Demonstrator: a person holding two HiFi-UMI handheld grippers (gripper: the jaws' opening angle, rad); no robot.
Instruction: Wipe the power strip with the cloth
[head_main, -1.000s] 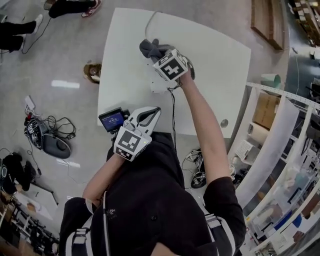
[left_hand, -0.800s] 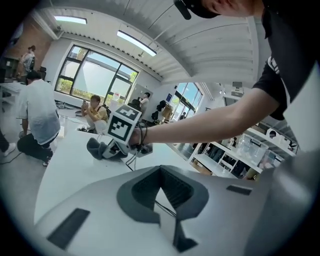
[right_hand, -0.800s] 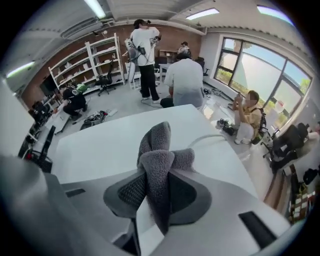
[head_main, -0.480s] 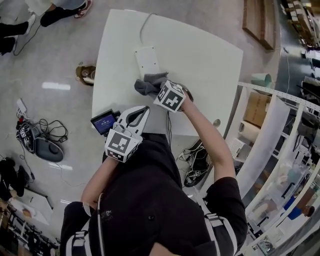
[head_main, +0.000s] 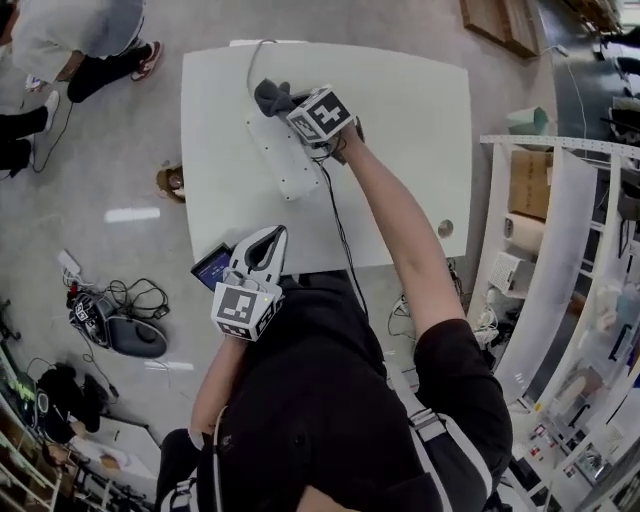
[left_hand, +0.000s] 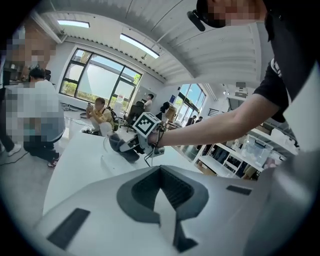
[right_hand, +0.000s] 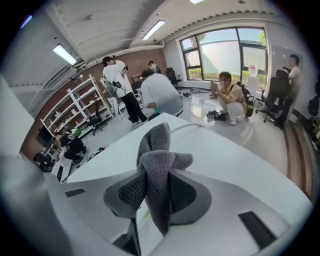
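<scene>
At power strip (head_main: 285, 165) far end: right hand-held gripper (head_main: 287, 108) gripping cloth (head_main: 270, 97), earlier nearer.

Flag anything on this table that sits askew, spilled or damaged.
Only the power strip stands out: it lies at a slant on the white table, not square to its edges. The grey cloth is bunched in the right tongs at the strip's far end. No spill or damage shows.
</scene>
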